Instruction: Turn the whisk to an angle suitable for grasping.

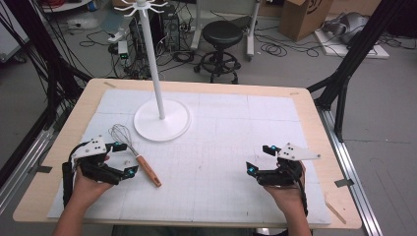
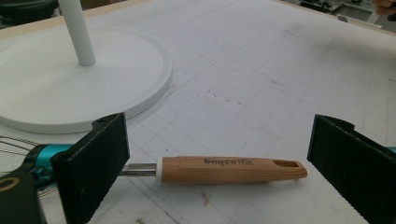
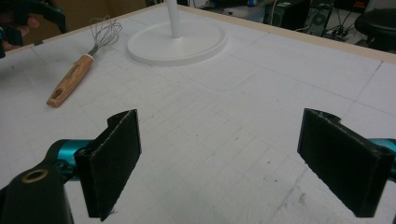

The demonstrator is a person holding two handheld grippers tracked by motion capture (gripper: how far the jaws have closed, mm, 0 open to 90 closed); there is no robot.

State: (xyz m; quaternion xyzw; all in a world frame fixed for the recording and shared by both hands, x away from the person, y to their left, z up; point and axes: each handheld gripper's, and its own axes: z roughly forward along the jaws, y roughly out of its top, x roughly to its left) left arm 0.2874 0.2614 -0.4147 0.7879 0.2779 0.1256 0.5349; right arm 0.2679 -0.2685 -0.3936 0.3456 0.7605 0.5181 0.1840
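Observation:
A whisk lies on the white mat at the left, its wire head [image 1: 120, 133] toward the back and its wooden handle [image 1: 148, 170] toward the front. My left gripper [image 1: 126, 158] stands open just left of the handle. In the left gripper view the handle [image 2: 231, 169] lies crosswise just ahead of the wide jaws, and neither jaw touches it. My right gripper [image 1: 259, 158] rests open at the right of the mat with nothing between its jaws [image 3: 219, 126]. From there the whisk [image 3: 74, 77] lies far off at the upper left.
A white hook stand rises from a round base [image 1: 169, 129] at the back left of the mat; its base [image 2: 70, 88] is close behind the whisk. The wooden table edge [image 1: 314, 113] frames the mat. A thin wooden stick [image 1: 336, 211] lies at the front right corner.

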